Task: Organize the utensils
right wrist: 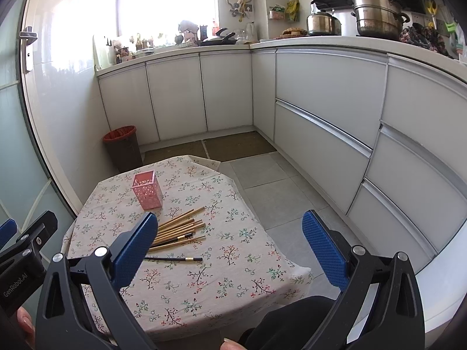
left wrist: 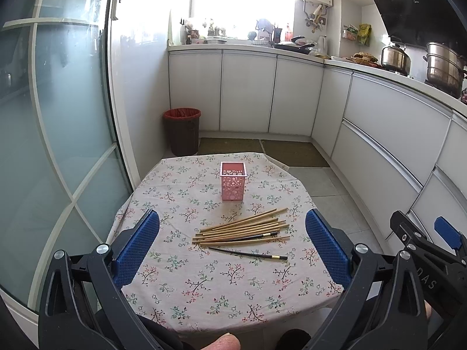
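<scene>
A pile of several wooden chopsticks (left wrist: 245, 229) (right wrist: 178, 230) lies mid-table on the floral tablecloth (left wrist: 227, 288) (right wrist: 210, 280). One black chopstick lies in the pile and another (left wrist: 248, 253) (right wrist: 173, 259) lies alone in front of it. A pink perforated square holder (left wrist: 233, 184) (right wrist: 147, 189) stands upright and empty behind the pile. My left gripper (left wrist: 232, 227) is open, held above the near half of the table with the pile between its fingers' line of sight. My right gripper (right wrist: 230, 227) is open, to the right of the pile; it also shows in the left wrist view (left wrist: 432, 239).
A dark bin with a red liner (left wrist: 182, 131) (right wrist: 122, 145) stands on the floor beyond the table. White kitchen cabinets (left wrist: 379, 134) (right wrist: 321, 102) run along the back and right. A frosted glass door (left wrist: 58, 116) is on the left. Pots (right wrist: 376, 14) sit on the counter.
</scene>
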### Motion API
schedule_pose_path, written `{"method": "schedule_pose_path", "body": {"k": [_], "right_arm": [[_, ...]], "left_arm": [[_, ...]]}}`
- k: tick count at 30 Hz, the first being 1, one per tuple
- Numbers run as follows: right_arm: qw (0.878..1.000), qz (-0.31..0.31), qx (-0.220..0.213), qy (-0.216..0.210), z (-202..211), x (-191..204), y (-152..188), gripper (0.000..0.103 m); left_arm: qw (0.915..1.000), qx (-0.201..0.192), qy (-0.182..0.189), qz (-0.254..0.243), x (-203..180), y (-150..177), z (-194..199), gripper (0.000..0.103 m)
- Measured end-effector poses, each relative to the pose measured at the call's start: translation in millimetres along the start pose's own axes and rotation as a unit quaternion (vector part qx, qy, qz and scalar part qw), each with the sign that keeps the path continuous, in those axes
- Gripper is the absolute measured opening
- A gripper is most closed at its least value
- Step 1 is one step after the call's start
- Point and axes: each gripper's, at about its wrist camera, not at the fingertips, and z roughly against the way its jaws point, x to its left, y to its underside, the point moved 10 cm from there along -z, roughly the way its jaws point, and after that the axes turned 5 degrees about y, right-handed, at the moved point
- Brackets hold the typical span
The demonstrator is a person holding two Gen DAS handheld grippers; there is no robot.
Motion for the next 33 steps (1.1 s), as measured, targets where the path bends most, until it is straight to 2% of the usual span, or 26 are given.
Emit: {"method": "schedule_pose_path", "body": {"k": [25, 33], "right_arm": [[1.0, 0.001, 0.005, -0.003, -2.1, 3.1, 1.1, 0.096], [1.0, -0.004, 0.019, -0.006, -12.6, 0.8, 3.2, 0.097]], "left_arm": [[1.0, 0.003, -0.004, 0.001, 0.6, 1.3, -3.8, 0.096], [0.9998, 0.02, -0.005, 0.001, 1.1, 6.8, -17.3, 0.096]]}}
